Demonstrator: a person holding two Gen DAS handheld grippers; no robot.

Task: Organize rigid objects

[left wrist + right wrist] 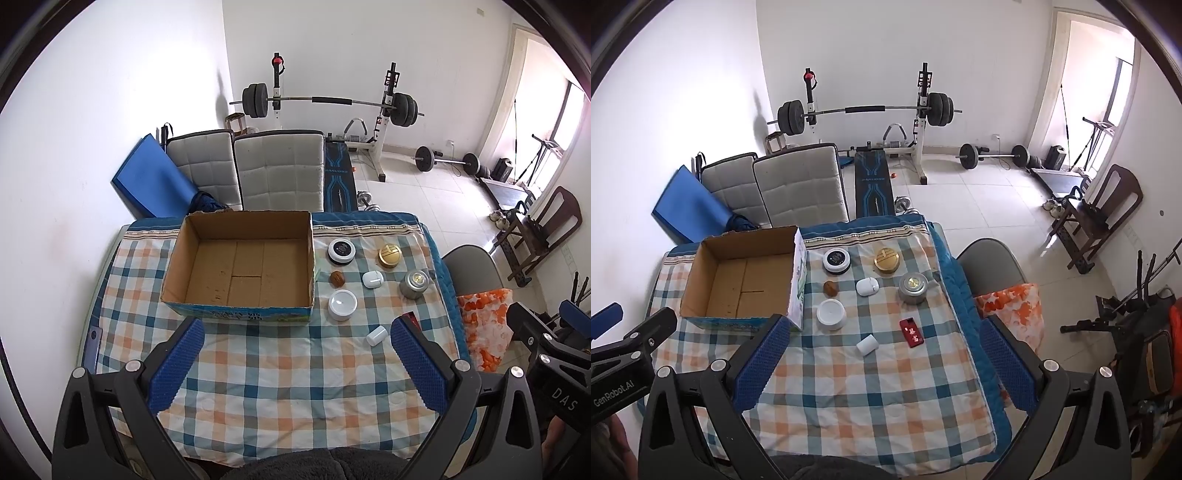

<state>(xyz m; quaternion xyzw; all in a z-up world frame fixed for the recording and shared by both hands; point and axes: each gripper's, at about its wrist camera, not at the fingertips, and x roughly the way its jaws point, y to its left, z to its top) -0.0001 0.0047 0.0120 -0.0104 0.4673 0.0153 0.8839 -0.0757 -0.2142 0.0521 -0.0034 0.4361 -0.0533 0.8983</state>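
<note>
An open, empty cardboard box [240,269] [738,284] sits at the table's far left. To its right lie several small items: a black-topped white round case [341,252] [836,260], a gold tin [390,256] [886,260], a silver tin [414,283] [913,287], a white earbud case [372,279] [867,287], a brown walnut-like piece [337,278] [830,288], a white round jar [342,304] [831,314], a small white cylinder [376,335] [867,345] and a red flat box [911,332]. My left gripper [295,369] and right gripper [882,365] are open and empty above the near table.
The table carries a checked cloth [280,387] [871,398]. Two padded chairs [258,170] stand behind it and a grey chair with an orange bag [1012,306] at its right. A barbell rack [328,103] and weights stand further back.
</note>
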